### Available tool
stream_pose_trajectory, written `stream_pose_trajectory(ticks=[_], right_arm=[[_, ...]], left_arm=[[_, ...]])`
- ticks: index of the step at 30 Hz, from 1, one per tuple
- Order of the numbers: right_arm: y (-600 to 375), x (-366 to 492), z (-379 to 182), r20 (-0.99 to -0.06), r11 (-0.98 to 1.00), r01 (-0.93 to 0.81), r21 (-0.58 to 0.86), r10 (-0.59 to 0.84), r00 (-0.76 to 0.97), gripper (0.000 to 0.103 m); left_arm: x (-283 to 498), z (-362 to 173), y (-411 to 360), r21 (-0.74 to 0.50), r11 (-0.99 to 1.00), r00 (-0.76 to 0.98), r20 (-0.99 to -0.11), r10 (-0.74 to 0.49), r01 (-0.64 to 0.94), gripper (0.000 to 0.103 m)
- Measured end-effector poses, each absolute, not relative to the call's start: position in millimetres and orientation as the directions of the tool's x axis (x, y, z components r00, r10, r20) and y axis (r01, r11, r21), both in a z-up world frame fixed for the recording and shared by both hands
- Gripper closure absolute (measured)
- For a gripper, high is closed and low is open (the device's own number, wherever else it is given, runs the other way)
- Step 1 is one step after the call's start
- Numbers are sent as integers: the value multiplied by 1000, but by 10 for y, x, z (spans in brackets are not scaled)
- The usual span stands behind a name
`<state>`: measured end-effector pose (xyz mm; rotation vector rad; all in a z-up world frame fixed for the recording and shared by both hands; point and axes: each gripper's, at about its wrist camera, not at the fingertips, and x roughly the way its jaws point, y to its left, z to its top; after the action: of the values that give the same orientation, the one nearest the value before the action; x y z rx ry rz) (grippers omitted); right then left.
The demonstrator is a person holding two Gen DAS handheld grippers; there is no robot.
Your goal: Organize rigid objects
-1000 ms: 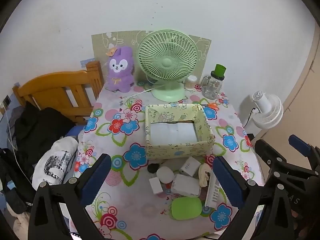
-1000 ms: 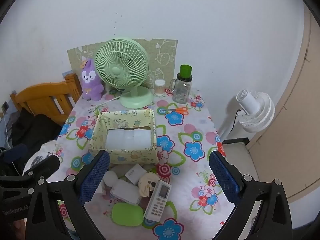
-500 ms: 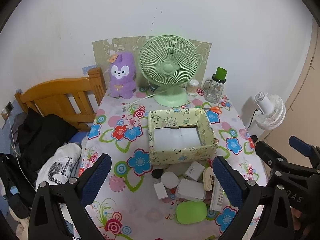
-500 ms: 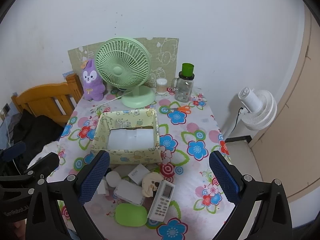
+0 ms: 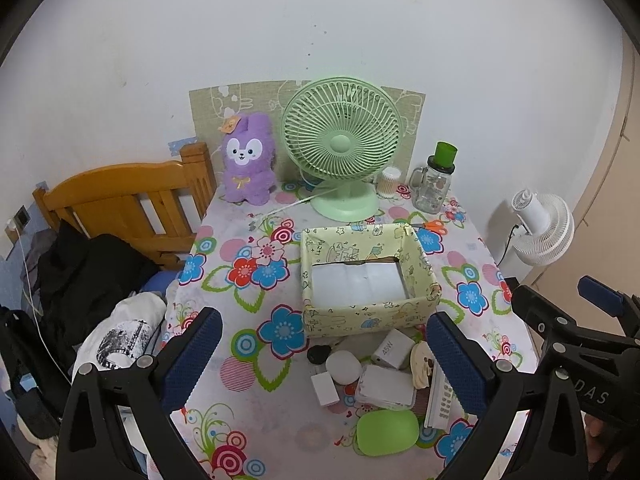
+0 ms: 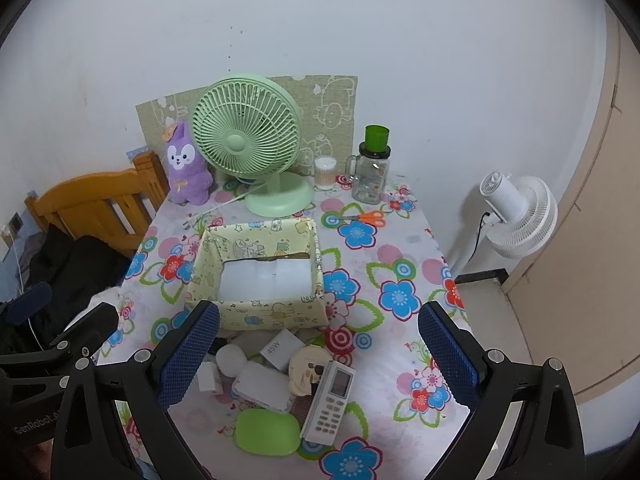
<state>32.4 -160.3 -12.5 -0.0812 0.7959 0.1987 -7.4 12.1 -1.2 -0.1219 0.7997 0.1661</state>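
Both hand-held grippers, left and right, hover spread wide, empty, above a floral-clothed table against a white wall.

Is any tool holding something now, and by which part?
Nothing is held. The left tool and the right tool are both open above the table.

A glossy flowered plastic cloth covers the table. The box looks like matt printed paper. The green case is smooth plastic, the bunny fuzzy plush, the jar clear glass, the headboard varnished wood.
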Motion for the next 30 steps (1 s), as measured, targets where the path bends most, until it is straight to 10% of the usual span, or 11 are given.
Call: stream_pose_trajectory(ticks=[30], right_arm=[[-1648,368,-189,-721,980,-198,23,154,676,2]], left_arm=[[36,-47,86,-46,985,662,-746,76,-165,0]])
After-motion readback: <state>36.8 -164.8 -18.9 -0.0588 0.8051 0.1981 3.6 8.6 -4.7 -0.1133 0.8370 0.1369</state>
